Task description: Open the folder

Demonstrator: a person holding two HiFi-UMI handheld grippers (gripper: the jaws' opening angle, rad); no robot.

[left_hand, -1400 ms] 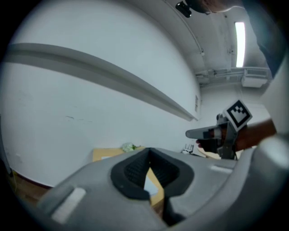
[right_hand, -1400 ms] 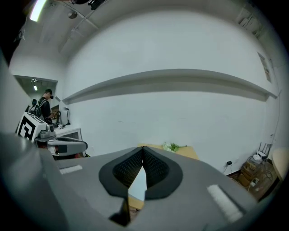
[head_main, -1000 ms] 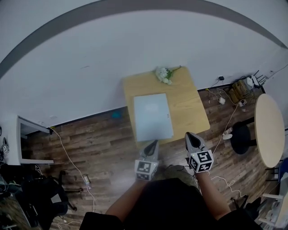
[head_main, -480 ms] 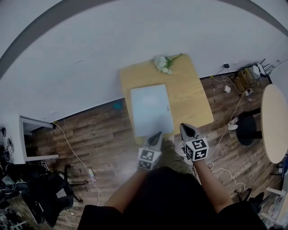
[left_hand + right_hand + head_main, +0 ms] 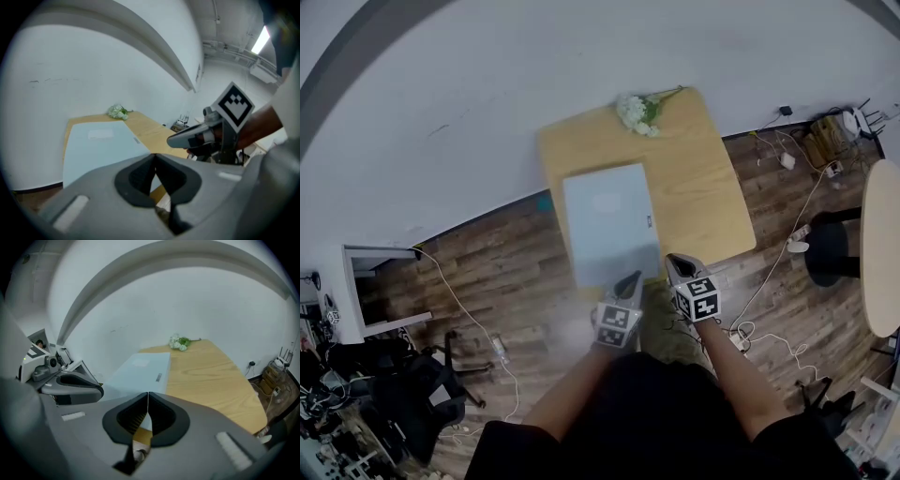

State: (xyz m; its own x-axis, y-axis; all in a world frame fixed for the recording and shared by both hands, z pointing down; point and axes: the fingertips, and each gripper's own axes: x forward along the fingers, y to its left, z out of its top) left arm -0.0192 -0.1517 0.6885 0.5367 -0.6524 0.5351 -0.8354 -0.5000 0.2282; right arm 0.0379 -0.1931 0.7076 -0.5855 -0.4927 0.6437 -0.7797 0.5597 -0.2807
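Both jaw pairs pressed together; folder (image 5: 609,225) closed on table (image 5: 703,187).
Left gripper (image 5: 630,278) and right gripper (image 5: 673,261) hover empty at the folder's near edge; folder lies flat on the table's left half.

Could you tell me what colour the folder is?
The folder is pale blue, clearest in the head view.

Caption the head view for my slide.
Left gripper and right gripper, both shut, near a closed folder on a wooden table with flowers.

Grey left claw (image 5: 632,277), right claw (image 5: 675,261) — marker cubes (image 5: 697,298), black shirt (image 5: 656,412).
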